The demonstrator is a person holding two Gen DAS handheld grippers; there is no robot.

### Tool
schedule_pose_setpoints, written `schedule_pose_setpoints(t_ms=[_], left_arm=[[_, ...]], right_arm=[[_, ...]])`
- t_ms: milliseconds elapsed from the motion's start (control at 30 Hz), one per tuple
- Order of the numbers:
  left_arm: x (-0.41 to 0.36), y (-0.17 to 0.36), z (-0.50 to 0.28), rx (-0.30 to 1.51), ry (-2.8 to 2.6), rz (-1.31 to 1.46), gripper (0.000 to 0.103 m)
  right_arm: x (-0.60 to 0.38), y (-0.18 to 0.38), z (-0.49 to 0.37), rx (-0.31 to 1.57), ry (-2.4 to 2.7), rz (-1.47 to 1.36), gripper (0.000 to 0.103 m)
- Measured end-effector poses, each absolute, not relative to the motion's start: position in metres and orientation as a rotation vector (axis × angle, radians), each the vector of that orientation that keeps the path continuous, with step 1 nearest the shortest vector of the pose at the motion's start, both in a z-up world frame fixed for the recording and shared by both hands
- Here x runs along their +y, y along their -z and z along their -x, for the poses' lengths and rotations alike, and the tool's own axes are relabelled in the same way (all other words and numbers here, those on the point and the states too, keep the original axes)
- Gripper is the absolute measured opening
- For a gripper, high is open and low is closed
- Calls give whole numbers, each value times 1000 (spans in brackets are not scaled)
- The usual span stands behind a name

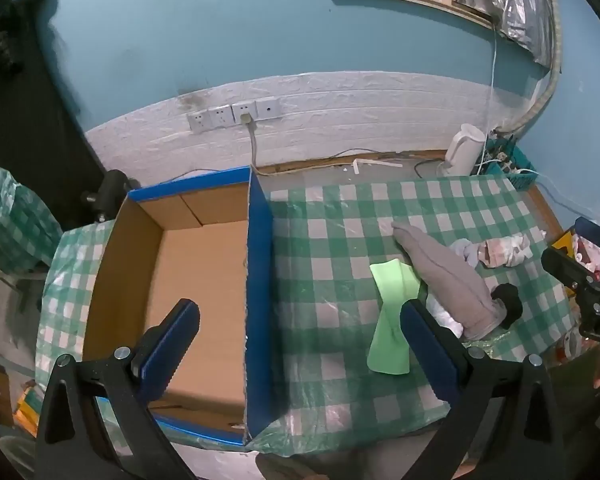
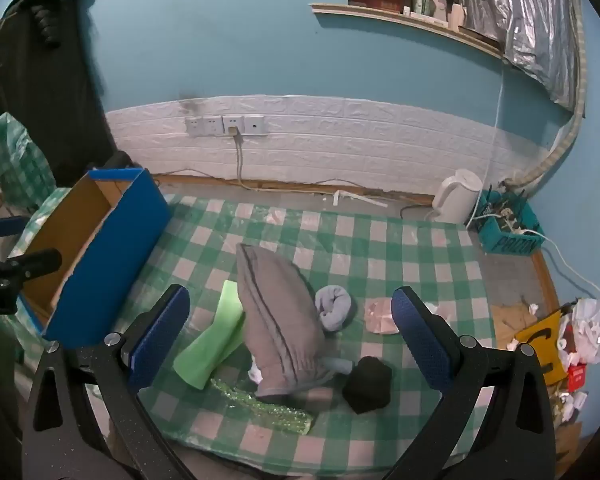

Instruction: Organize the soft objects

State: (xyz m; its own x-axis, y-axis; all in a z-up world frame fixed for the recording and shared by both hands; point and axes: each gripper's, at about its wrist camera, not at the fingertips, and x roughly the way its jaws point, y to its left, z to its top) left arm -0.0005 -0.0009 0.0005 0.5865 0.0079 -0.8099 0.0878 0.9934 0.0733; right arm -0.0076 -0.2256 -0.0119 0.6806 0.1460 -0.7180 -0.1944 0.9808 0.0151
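Grey garment [image 2: 278,328] partly hides white cloth [image 2: 255,374]; cardboard box [image 1: 100,280] holds nothing visible; left gripper [image 1: 300,332] and right gripper [image 2: 290,316] both gape wide

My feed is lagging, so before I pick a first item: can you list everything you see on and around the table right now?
Blue-sided cardboard box: 1, brown inside, table's left end, nothing visible in it.
Green-and-white checked tablecloth: 1, covers table.
Grey fabric garment: 1, mid-table, overlapping the green one.
Light green folded cloth: 1, left of grey garment.
Rolled pale blue sock: 1, right of grey garment.
Black fabric bundle: 1, near front edge.
Green sequinned strip: 1, front edge.
Pinkish crumpled cloth: 1, right of sock.
White electric kettle: 1, back right.
Teal plastic crate: 1, beside kettle.
Left gripper: jaws open, straddling box wall.
Right gripper: jaws open, above pile.
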Motion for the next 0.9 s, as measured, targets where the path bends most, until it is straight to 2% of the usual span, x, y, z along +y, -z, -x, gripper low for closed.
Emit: schedule_pose_setpoints(t_ms=[467,900], left_arm=[[20,-2,-6,935,72,-55,101],[0,-2,4,926,62,-89,101]], right_arm=[[-224,12,9,805,-187,64,101],[-225,12,8,811,-186,60,101]])
